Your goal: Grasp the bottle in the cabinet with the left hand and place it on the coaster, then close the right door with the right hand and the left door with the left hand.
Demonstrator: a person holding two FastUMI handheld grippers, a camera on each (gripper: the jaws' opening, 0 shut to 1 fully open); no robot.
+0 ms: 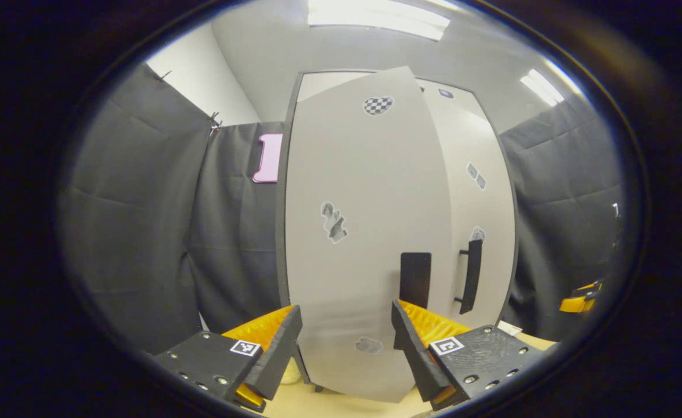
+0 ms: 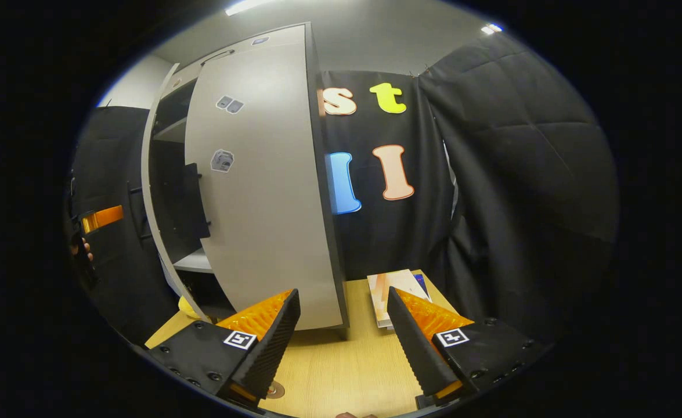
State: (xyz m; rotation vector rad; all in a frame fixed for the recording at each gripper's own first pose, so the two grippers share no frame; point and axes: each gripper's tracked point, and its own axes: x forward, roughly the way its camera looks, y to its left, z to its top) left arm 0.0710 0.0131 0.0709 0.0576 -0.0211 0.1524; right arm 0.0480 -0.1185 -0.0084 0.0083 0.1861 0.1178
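Left gripper view: the left tool (image 1: 346,342) stands with its fingers spread wide and nothing between them, facing the cabinet (image 1: 399,232) at close range. The left door (image 1: 364,232) fills the gap between the fingers and swings partly toward the camera, its free edge overlapping the right door (image 1: 480,191) behind it. A dark handle (image 1: 415,280) on the left door sits just above the tool's right finger (image 1: 410,342); the right door's bar handle (image 1: 472,276) lies just beside it, farther right. Small stickers mark the doors, among them a checkered heart (image 1: 378,105) near the top; no writing on them can be read. At the far right edge a part of the other tool (image 1: 581,296) is in sight. Right gripper view: the right tool (image 2: 343,342) is likewise wide open and empty, held low over the wooden table (image 2: 341,371). The right door (image 2: 259,191) stands just beyond its left finger (image 2: 271,342), nearly shut, while the left door (image 2: 154,191) remains ajar, exposing dark shelves (image 2: 192,261). Stickers (image 2: 230,104) on the right door are too small to read. A stack of books (image 2: 390,296) lies on the table just past the right finger (image 2: 416,348). A small round disc (image 2: 275,389), possibly the coaster, lies on the table beside the left finger; whether a bottle stands on it cannot be told. At the left edge a hand (image 2: 82,249) holds the other tool (image 2: 101,218).
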